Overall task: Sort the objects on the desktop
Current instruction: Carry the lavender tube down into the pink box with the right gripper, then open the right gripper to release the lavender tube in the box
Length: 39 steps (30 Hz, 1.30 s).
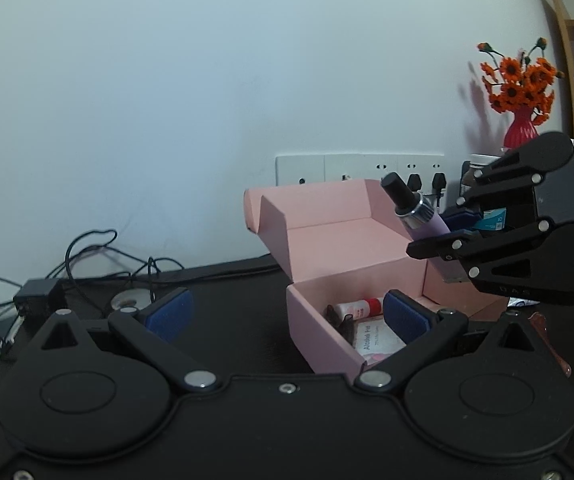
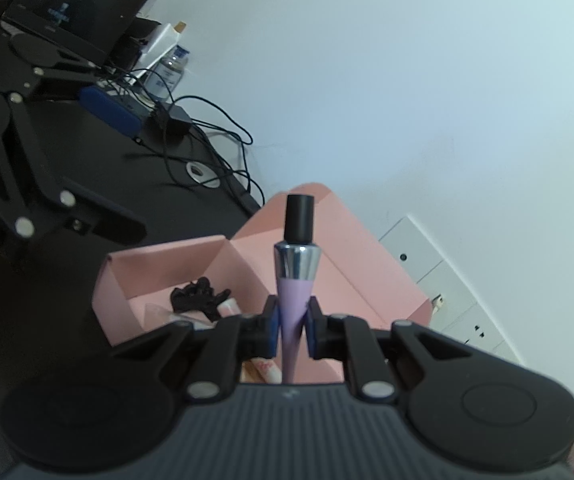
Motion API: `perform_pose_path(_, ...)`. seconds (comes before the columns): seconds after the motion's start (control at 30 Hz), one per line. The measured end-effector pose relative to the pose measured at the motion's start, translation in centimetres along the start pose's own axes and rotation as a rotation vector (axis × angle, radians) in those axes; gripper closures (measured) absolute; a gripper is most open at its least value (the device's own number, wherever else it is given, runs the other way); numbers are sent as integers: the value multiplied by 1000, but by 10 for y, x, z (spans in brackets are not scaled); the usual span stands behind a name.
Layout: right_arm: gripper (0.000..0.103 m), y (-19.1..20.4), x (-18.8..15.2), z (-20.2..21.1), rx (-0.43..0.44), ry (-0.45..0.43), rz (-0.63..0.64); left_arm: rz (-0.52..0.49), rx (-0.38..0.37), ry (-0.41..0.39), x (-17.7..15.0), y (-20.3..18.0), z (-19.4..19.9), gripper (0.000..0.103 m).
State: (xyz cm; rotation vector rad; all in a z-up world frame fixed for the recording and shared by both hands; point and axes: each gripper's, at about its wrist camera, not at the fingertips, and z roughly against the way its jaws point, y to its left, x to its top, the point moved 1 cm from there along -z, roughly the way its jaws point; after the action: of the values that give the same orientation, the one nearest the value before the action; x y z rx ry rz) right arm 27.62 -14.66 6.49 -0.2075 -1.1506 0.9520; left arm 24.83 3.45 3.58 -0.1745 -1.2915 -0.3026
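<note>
An open pink cardboard box (image 1: 327, 332) stands on the dark desk, its lid tilted back; it also shows in the right wrist view (image 2: 159, 264). Inside lie a small white-and-red tube (image 1: 357, 307), a black hair tie (image 2: 199, 294) and a white packet (image 1: 375, 340). My right gripper (image 2: 292, 322) is shut on a purple tube with a silver collar and black cap (image 2: 295, 276), holding it tilted above the box's right side; it also shows in the left wrist view (image 1: 415, 212). My left gripper (image 1: 287, 314) is open and empty, its right finger over the box's front corner.
Wall sockets with plugs (image 1: 411, 176) sit behind the box. A red vase of orange flowers (image 1: 521, 96) stands at the back right. Black cables and an adapter (image 1: 43, 296) lie at the left. A laptop (image 2: 83, 4) and bottle (image 2: 169, 70) stand further left.
</note>
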Motion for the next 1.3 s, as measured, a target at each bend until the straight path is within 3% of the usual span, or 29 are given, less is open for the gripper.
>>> perform_pose_path(0.4, 90, -12, -11, -14, -18, 40, -12, 25, 65, 15, -1, 9, -6, 0)
perform_pose_path(0.83, 90, 3, -15, -45, 44, 131, 77, 19, 65, 27, -2, 7, -8, 0)
perform_pose_path(0.9, 90, 1, -14, -48, -26, 145, 87, 15, 65, 28, -2, 6, -9, 0)
perform_pose_path(1.3, 88, -13, -8, -70, 237, 300, 31, 59, 65, 40, -2, 14, -11, 0)
